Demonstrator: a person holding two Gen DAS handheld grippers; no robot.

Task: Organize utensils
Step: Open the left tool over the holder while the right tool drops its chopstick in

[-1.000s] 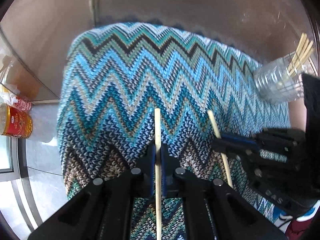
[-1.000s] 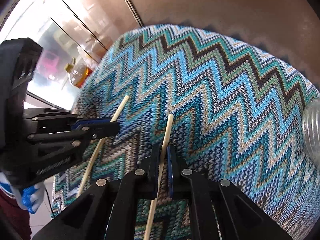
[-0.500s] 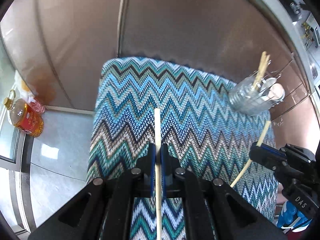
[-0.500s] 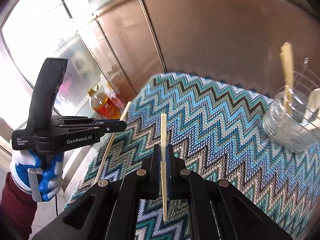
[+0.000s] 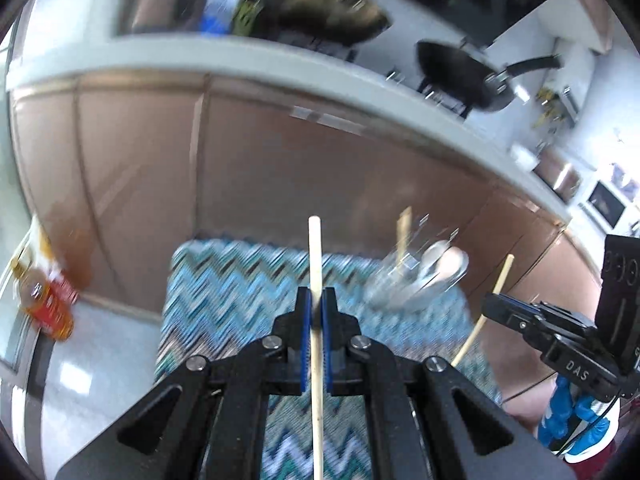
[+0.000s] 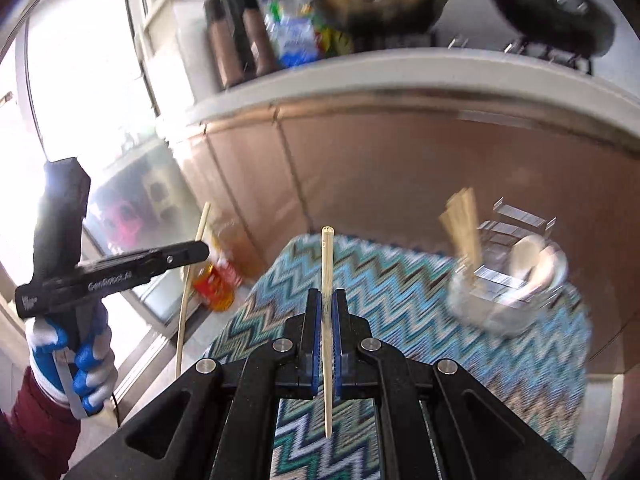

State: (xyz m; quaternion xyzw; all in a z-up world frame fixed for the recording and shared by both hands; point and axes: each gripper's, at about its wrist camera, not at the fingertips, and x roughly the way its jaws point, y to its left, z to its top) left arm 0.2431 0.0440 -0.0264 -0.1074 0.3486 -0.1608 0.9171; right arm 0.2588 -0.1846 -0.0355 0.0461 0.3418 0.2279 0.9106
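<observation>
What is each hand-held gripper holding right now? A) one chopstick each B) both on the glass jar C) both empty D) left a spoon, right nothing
A: the left hand-held gripper is clamped on one chopstick, the right hand-held gripper on another chopstick.

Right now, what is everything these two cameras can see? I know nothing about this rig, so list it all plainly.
held chopstick: two, pale wood, one in the left gripper, one in the right gripper
clear holder: one, transparent, on the cloth's far right, blurred
chopsticks in holder: a bunch, tan, sticking up
zigzag cloth: one, blue, teal and brown, under the holder
oil bottle: one, amber with red label, on the floor at left
cabinet doors: brown, behind the cloth
pans: two, dark, on the counter
left gripper: black, blue-padded fingers shut
right gripper: black, shut
gloved hand: blue and white, maroon sleeve
</observation>
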